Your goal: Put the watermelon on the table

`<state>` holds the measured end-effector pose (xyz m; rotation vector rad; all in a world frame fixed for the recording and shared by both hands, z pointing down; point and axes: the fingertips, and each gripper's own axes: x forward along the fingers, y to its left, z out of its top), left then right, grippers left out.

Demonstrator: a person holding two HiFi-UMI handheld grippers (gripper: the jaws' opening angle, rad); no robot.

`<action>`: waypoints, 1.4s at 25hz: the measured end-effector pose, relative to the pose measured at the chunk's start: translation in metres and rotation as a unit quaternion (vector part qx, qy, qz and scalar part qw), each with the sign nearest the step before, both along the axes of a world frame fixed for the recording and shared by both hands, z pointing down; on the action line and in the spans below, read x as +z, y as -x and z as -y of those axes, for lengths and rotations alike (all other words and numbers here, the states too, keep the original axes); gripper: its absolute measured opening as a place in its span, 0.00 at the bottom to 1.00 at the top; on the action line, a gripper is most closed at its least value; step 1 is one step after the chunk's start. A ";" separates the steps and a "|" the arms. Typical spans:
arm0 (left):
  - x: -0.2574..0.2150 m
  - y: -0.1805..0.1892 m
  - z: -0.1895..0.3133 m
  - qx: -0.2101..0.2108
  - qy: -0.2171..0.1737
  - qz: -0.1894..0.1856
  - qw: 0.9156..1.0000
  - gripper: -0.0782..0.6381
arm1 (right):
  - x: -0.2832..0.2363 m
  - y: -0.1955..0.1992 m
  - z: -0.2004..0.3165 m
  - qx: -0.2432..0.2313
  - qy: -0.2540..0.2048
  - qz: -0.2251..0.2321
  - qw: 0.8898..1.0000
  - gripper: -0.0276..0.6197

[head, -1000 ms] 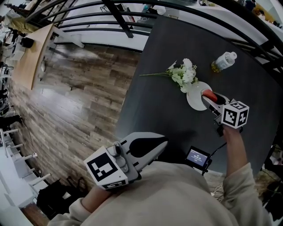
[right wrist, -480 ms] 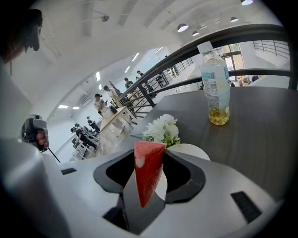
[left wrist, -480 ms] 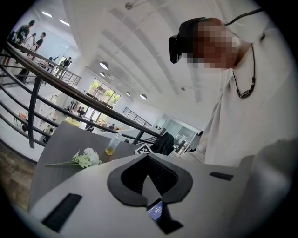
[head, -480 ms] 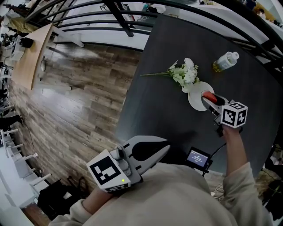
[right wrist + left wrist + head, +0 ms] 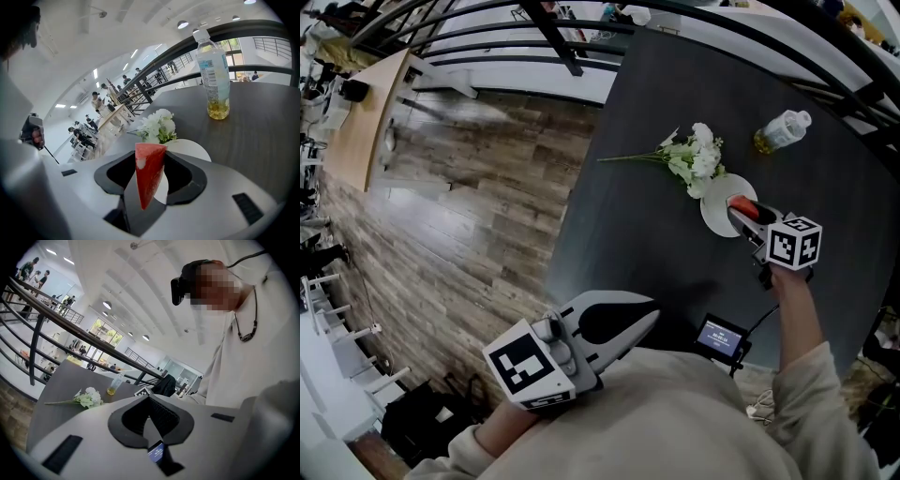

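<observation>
A red watermelon wedge (image 5: 149, 173) stands point down between the jaws of my right gripper (image 5: 151, 163), which is shut on it. In the head view the wedge (image 5: 741, 205) and the right gripper (image 5: 746, 215) hang over the near rim of a white plate (image 5: 715, 212) on the dark table (image 5: 628, 225). The plate (image 5: 192, 148) shows just behind the wedge in the right gripper view. My left gripper (image 5: 648, 310) is held low near my chest at the table's near edge, its jaws together with nothing between them (image 5: 150, 398).
White flowers with green stems (image 5: 692, 159) lie beside the plate's far left. A plastic bottle with yellowish liquid (image 5: 782, 130) stands at the far right. A small device with a lit screen (image 5: 719, 335) sits at the near edge. Black railings run behind the table; wooden floor lies to the left.
The right gripper has sunk a little toward the plate with the wedge still in it. The left gripper has stayed where it was.
</observation>
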<state>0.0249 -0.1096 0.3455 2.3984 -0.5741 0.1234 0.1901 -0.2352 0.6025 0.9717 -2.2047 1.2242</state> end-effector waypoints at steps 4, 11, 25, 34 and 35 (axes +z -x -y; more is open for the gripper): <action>-0.002 0.002 0.003 -0.006 0.006 -0.009 1.000 0.11 | 0.008 0.002 0.001 0.002 0.007 -0.002 1.000 0.36; 0.005 0.006 0.004 -0.009 0.022 -0.007 1.000 0.11 | 0.023 0.004 0.005 0.001 0.017 -0.014 1.000 0.36; 0.019 0.020 0.001 -0.018 0.037 -0.002 0.999 0.11 | 0.041 0.010 0.006 -0.012 0.026 -0.043 0.999 0.36; 0.025 0.024 0.002 -0.024 0.047 -0.007 0.999 0.11 | 0.052 0.011 0.001 -0.046 0.018 -0.085 0.995 0.36; 0.025 0.024 0.001 -0.025 0.047 -0.007 0.999 0.11 | 0.053 0.011 0.001 -0.045 0.019 -0.085 0.995 0.36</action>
